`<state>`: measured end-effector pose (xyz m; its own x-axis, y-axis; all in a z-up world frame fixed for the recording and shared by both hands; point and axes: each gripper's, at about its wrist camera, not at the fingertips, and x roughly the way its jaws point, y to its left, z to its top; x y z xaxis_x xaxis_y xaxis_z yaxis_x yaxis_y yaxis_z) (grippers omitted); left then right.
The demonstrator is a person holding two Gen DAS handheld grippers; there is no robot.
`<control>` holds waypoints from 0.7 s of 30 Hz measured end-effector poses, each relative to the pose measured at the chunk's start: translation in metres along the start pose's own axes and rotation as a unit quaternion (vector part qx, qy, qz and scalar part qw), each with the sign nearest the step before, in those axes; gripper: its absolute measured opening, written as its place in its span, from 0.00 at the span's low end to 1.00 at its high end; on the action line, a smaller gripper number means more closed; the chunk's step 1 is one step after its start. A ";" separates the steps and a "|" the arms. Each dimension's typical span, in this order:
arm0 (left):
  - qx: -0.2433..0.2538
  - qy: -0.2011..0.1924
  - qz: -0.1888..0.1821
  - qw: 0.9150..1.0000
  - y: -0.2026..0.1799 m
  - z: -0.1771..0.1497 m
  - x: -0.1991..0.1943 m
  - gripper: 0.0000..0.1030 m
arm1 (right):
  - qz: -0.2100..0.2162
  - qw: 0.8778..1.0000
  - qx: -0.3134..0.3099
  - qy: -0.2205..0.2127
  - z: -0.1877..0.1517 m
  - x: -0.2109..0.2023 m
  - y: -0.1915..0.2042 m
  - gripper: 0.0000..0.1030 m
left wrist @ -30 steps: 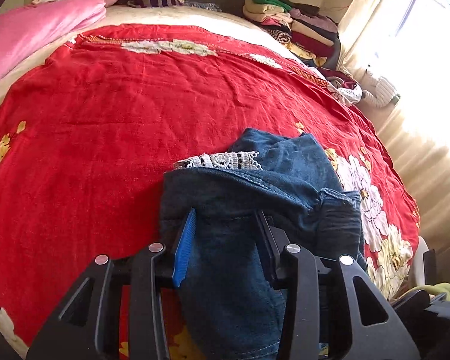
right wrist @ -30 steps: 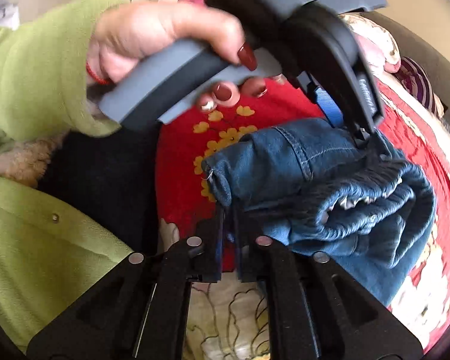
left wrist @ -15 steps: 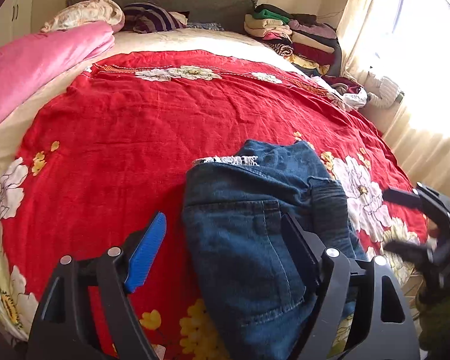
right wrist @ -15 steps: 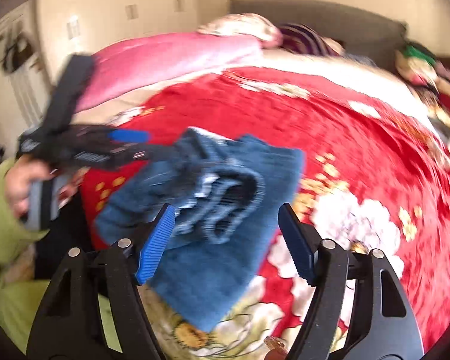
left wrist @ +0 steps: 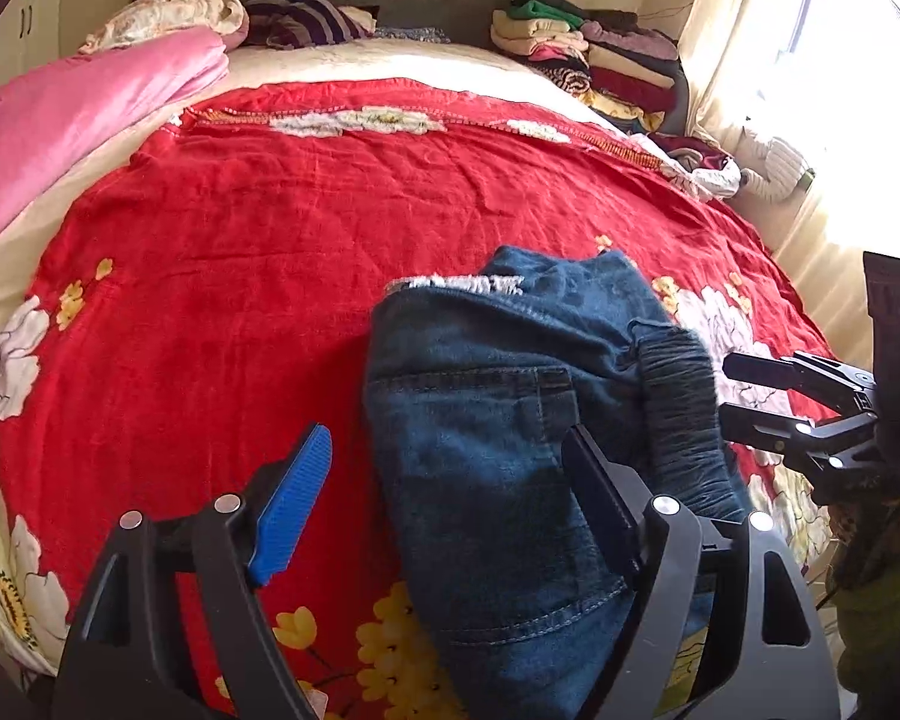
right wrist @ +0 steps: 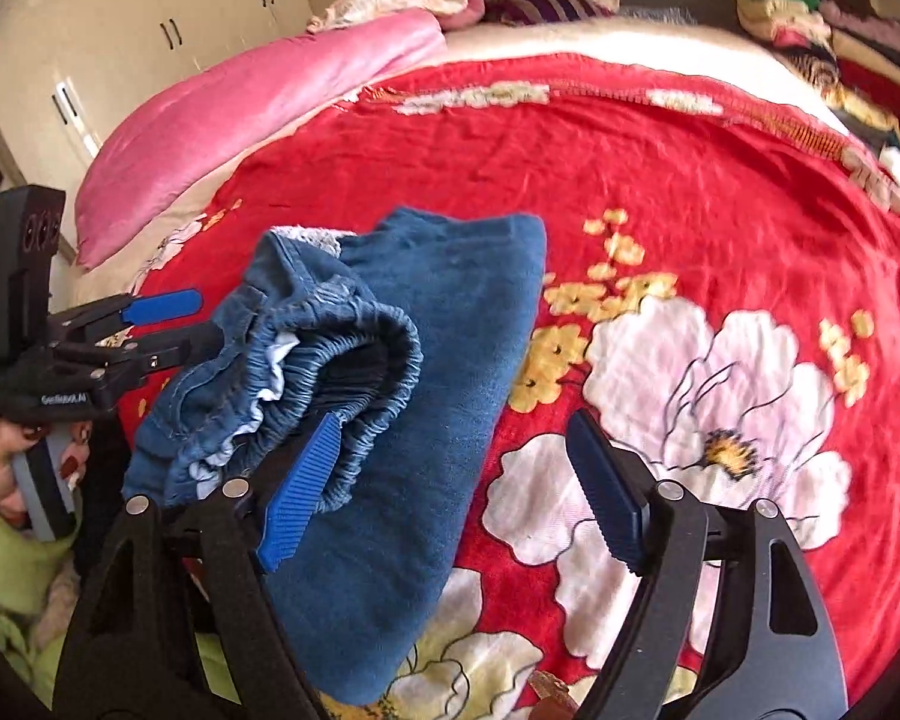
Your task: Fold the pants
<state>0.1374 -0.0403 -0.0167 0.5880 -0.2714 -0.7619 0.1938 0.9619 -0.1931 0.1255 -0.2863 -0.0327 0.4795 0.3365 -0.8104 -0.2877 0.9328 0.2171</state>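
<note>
Folded denim pants (left wrist: 498,420) on red floral bedspread (left wrist: 240,276), left gripper (left wrist: 450,504) jaws apart and clear, right gripper (right wrist: 450,480) jaws opening, gripping nothing

My left wrist view cuts off the folded pants (left wrist: 498,420) at the bottom edge, behind my fingers. The stacked clothes (right wrist: 834,30) blur at the right view's corner; the person's hand (right wrist: 12,456) is half hidden.

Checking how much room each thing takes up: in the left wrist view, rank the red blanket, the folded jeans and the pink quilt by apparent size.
1. red blanket
2. folded jeans, though nearness to the camera enlarges them
3. pink quilt, partly cut off at the frame edge
</note>
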 end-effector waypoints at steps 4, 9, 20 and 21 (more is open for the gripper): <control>-0.012 0.015 -0.004 1.000 0.005 -0.003 0.015 0.76 | 0.013 1.000 0.017 0.011 0.000 0.010 -0.005 0.69; -0.036 0.016 -0.019 0.999 0.009 -0.005 0.027 0.86 | 0.043 0.998 0.051 0.020 -0.002 0.023 -0.016 0.71; -0.050 0.008 -0.046 0.998 -0.003 -0.005 0.022 0.44 | 0.074 0.997 -0.009 -0.001 0.006 0.022 0.017 0.14; -0.048 0.004 -0.047 0.998 -0.003 -0.002 0.019 0.41 | 0.066 0.998 -0.013 -0.007 0.010 0.019 0.021 0.14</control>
<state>0.1464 -0.0482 -0.0314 0.5646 -0.3600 -0.7427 0.1708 0.9313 -0.3216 0.1366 -0.2587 -0.0379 0.4474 0.4579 -0.7682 -0.3708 0.8767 0.3065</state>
